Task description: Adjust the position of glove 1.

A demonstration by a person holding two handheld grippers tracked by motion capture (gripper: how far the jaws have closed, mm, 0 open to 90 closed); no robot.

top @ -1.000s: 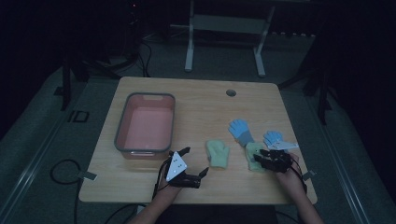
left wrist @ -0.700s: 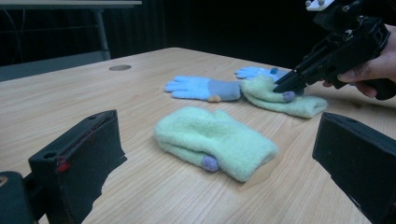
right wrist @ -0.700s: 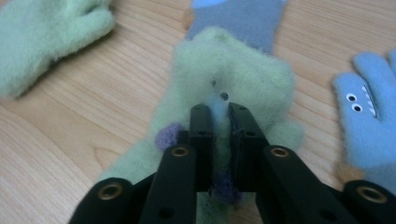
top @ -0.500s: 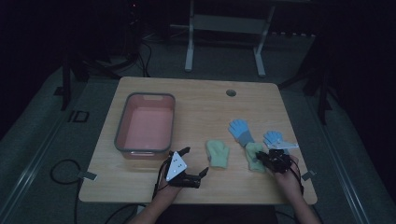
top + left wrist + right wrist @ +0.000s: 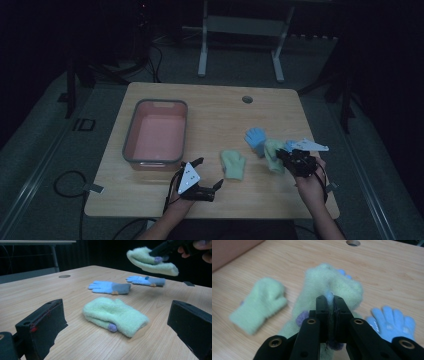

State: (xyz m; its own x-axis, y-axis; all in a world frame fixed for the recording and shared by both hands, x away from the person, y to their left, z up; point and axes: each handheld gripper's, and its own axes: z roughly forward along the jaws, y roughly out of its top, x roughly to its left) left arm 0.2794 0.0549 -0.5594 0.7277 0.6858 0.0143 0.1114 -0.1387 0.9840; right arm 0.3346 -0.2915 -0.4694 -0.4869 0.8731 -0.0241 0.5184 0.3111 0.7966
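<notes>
While the right tool [image 5: 329,302] pinches it, a pale green mitten [image 5: 329,287] hangs lifted above a wooden bench [image 5: 210,105].

The lifted mitten's long axis runs roughly level in the left tool's view, cuff toward the right tool, rounded tip pointing away, clear of the surface, over the bench's right side. Those jaws are clamped tight on the fuzzy fabric by a small purple spot. A second green mitten [image 5: 115,315] lies flat on the bench near the middle, and two blue gloves [image 5: 110,287] lie beyond it, fingers spread. The left tool [image 5: 202,175] hovers near the front edge, jaws wide apart and holding nothing. A pink tub [image 5: 157,132] with a grey rim sits at the left. Around the bench the room is dark, with grey floor, cables and a metal stand.
</notes>
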